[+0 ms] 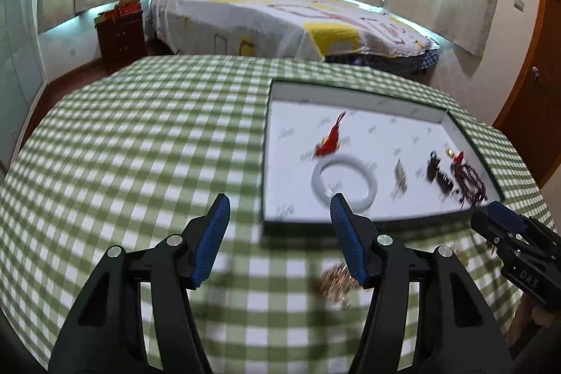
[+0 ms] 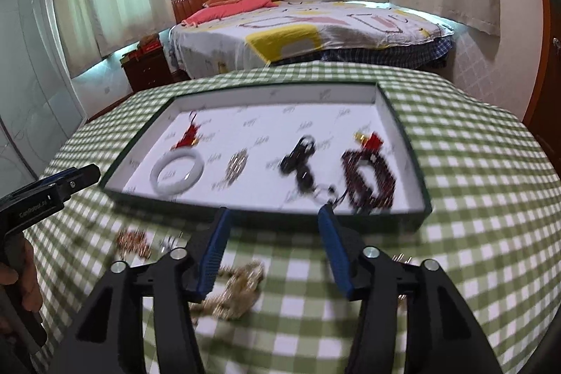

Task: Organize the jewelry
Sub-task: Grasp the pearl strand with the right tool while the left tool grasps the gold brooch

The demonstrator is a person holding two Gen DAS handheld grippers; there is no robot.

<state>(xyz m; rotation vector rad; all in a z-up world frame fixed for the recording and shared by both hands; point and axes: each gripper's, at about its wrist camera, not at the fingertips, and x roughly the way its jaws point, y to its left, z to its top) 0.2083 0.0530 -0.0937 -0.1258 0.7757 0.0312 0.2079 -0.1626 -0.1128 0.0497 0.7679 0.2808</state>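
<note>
R gripper (image 2: pixel 275 251) is released, nothing between the pads; a gold chain (image 2: pixel 235 293) lies on the counter (image 2: pixel 473 198) just under and behind its left finger, at about 7 o'clock from the tips. L gripper (image 1: pixel 280 240) is also spread w/ nothing in it, over bare checked cloth; in its view a gold bit (image 1: pixel 336 283) sits at its right finger's base. More loose pieces on the cloth: a small copper-gold cluster (image 2: pixel 131 242) at 9 o'clock of the R gripper and a tiny silver piece (image 2: pixel 168 242) beside it. All blurred, so can't tell exact types.

Tray (image 2: pixel 403 135) sits at 12 o'clock of the R gripper, near edge just past the tips. Inside, left to right: red charm (image 2: pixel 189 137), white bangle (image 2: pixel 177 172) just below it, small silver piece (image 2: pixel 238 163), black piece (image 2: pixel 299 160), dark red bead strand (image 2: pixel 368 179) w/ a red-gold charm at 12 o'clock of it. Items lie apart, roughly in a row.

Risks, as I judge: chain is limp and heaped, so a pinch on one loop may drag or drop it short of the tray. Dropping it near the beads could tangle them. Low tray wall could catch a trailing end. The two grippers are near each other; they could bump.
</note>
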